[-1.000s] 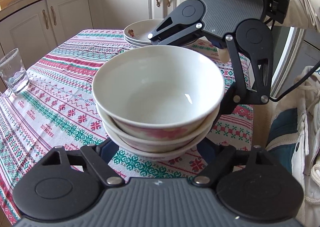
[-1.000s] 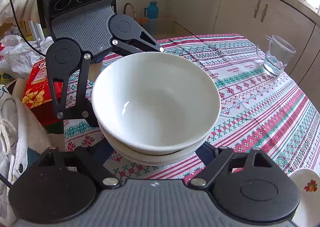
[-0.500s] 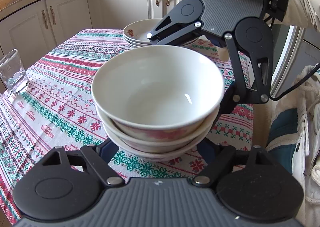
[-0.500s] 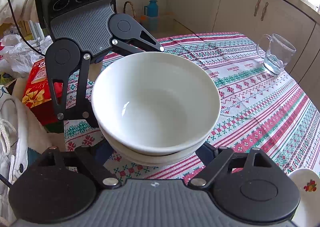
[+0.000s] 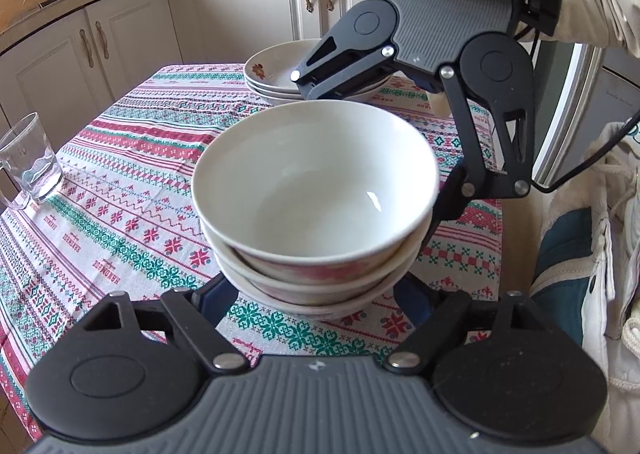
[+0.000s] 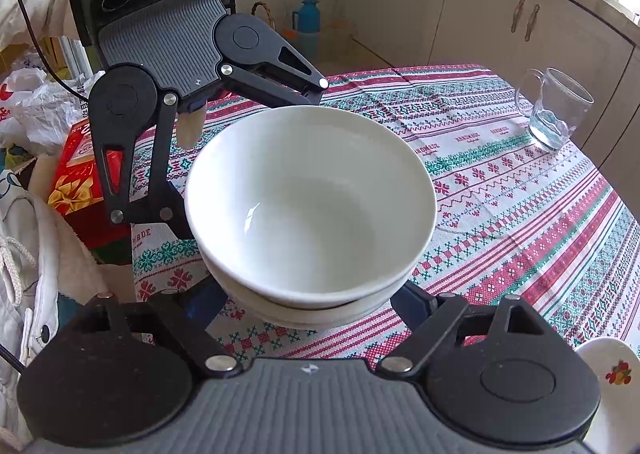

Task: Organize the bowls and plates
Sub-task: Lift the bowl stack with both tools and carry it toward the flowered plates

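A stack of three white bowls [image 5: 316, 198] with red flower bands sits on the patterned tablecloth [image 5: 120, 182]; it also shows in the right wrist view [image 6: 312, 206]. My left gripper [image 5: 316, 294] has its fingers spread wide on both sides of the stack's base. My right gripper [image 6: 316, 302] faces it from the far side, fingers spread around the same stack. The fingertips are hidden under the bowls, so contact is unclear. A stack of plates [image 5: 280, 74] with a flower print stands behind the bowls.
A glass mug [image 5: 30, 162] stands at the table's left edge; it also shows in the right wrist view [image 6: 554, 110]. A plate rim [image 6: 612, 374] shows at lower right. A red box [image 6: 80, 170] and bags lie beside the table. Cabinets [image 5: 132, 26] stand behind.
The bowl stack and both grippers hold almost the same positions. The left view has shifted slightly, so the glass mug sits a little further left.
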The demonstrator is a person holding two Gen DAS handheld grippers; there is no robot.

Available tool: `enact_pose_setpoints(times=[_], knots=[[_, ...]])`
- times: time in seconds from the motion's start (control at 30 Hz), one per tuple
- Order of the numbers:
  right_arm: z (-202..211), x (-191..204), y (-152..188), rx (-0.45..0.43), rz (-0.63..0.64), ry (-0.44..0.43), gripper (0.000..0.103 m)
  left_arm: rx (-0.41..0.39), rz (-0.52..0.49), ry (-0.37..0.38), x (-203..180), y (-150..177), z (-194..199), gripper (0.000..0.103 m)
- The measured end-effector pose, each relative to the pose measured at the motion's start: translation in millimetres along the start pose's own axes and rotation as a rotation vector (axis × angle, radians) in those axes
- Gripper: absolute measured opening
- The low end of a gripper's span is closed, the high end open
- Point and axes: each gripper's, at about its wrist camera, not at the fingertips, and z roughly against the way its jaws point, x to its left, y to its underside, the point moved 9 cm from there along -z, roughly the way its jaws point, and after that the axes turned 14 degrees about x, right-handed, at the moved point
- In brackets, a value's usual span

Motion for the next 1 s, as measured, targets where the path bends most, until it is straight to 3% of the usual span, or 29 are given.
enact_pose_setpoints(times=[0.77,1.0], knots=[[-2,0,-2,0.007,-0.027,-0.012,0.091,0.007,0.037,0.042,0,-3,-1,0.084],[17,-6,4,-0.005,-0.036,-0.007,0.091,-0.003,0.020,0.023,-2,-28,4,0.084]])
